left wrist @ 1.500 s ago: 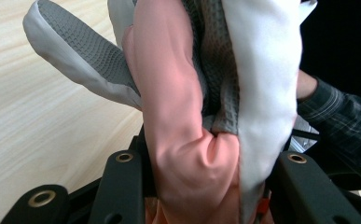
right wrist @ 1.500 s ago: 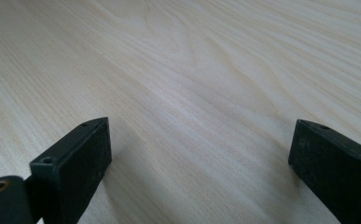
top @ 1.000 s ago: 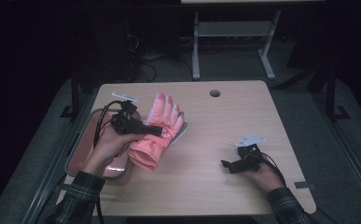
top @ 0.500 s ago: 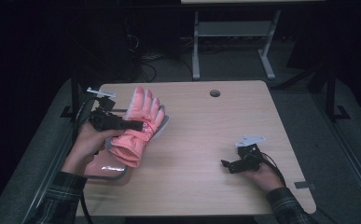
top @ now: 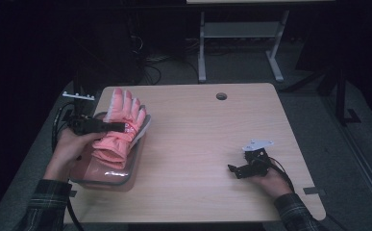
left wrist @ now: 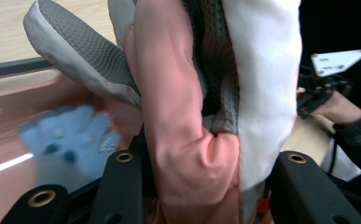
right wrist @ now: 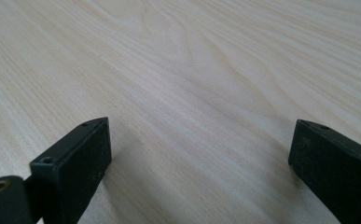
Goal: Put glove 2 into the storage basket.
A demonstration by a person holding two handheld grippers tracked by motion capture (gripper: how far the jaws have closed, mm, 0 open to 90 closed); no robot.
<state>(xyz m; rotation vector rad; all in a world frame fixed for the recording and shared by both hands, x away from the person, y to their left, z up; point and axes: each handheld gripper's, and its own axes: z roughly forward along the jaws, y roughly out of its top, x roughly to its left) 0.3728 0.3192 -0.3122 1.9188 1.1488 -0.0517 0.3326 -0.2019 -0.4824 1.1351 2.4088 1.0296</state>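
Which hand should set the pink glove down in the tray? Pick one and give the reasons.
Left. The left gripper already clamps the pink glove right above the tray. The right gripper rests open on the table, far across from it.

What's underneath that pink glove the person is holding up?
Under the pink glove, gripped by the left gripper, sits a pinkish tray at the table's left edge. The left gripper view shows something small and blue in it, too blurred to identify. The glove hides the tray's remaining floor.
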